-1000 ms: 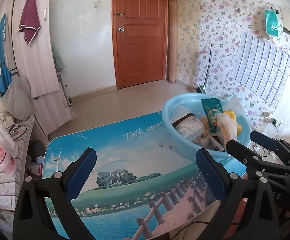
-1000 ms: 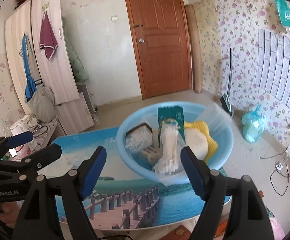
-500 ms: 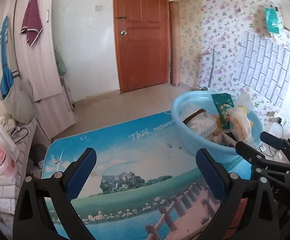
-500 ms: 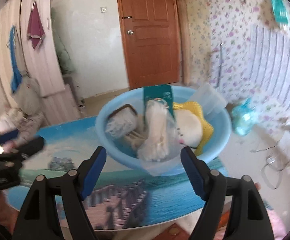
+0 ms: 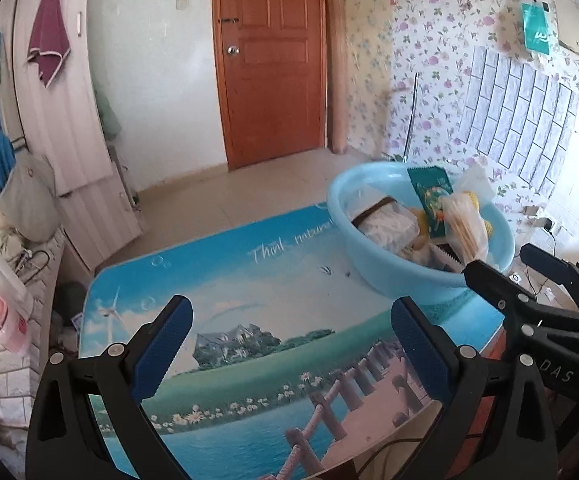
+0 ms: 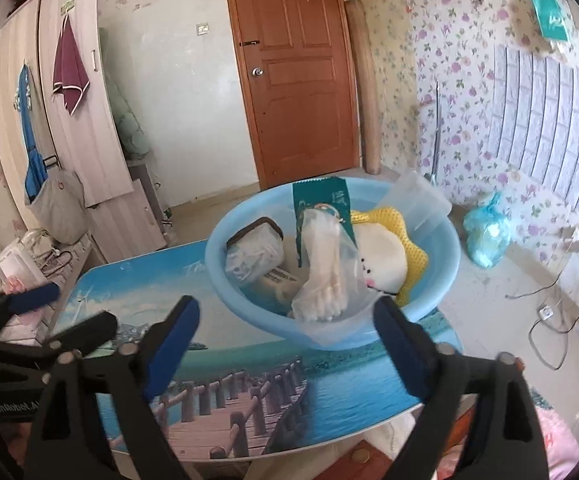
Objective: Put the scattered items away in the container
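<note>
A light blue plastic basin (image 6: 447, 256) stands on the far right part of the picture-printed table (image 6: 249, 364); it also shows in the left wrist view (image 5: 345, 216). It holds a green packet (image 6: 321, 200), a clear bag of white items (image 6: 325, 276), a brown-rimmed pouch (image 6: 255, 248), a white plush on yellow mesh (image 6: 385, 260) and a clear plastic piece (image 6: 417, 198). My right gripper (image 6: 287, 316) is open and empty, just in front of the basin. My left gripper (image 5: 291, 320) is open and empty above the table's near middle.
A brown door (image 5: 269, 60) stands behind. A wardrobe (image 6: 77, 112) with hanging cloths is at the left. A blue plastic bag (image 6: 485, 232) and cables (image 6: 549, 312) lie on the floor at the right. Clutter sits left of the table (image 5: 1, 304).
Both grippers stay open and empty. The right wrist view has steadied after a blurred sideways swing. The left view shifted slightly, with the basin a little farther right.
</note>
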`<control>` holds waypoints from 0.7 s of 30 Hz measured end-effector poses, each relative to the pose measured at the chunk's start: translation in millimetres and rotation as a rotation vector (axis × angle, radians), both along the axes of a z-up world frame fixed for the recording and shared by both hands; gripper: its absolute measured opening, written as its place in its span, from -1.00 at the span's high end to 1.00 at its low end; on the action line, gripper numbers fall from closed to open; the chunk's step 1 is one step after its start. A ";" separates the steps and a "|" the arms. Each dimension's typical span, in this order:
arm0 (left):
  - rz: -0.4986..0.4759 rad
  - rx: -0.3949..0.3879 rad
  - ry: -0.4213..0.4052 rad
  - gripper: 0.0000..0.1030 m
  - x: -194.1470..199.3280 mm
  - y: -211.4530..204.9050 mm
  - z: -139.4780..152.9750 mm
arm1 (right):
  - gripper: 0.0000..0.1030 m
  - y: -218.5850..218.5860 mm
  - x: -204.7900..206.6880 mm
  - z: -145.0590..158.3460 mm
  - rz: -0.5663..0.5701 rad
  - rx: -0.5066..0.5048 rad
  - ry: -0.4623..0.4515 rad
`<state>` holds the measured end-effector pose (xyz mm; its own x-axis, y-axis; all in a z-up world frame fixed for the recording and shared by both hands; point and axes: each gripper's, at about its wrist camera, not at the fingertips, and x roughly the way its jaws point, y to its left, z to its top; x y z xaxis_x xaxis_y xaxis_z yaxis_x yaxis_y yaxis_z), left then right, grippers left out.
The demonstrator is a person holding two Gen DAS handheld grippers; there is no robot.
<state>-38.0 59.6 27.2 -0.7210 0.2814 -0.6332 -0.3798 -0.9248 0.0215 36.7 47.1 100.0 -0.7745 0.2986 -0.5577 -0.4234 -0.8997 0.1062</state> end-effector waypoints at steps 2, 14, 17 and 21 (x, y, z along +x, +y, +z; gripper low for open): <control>0.010 -0.004 0.016 -0.94 1.0 -1.1 2.7 | -0.78 -3.1 1.0 1.6 0.003 0.007 0.008; 0.014 -0.006 0.024 -1.00 3.6 -2.6 5.4 | -1.00 -6.8 6.7 9.1 -0.021 0.030 0.034; 0.013 -0.002 0.022 -1.00 4.3 -4.0 5.7 | -1.00 -5.1 5.6 7.3 -0.013 -0.004 0.021; 0.019 0.001 0.014 -1.00 3.5 -4.4 5.3 | -1.00 -6.2 7.5 7.4 -0.010 0.004 0.023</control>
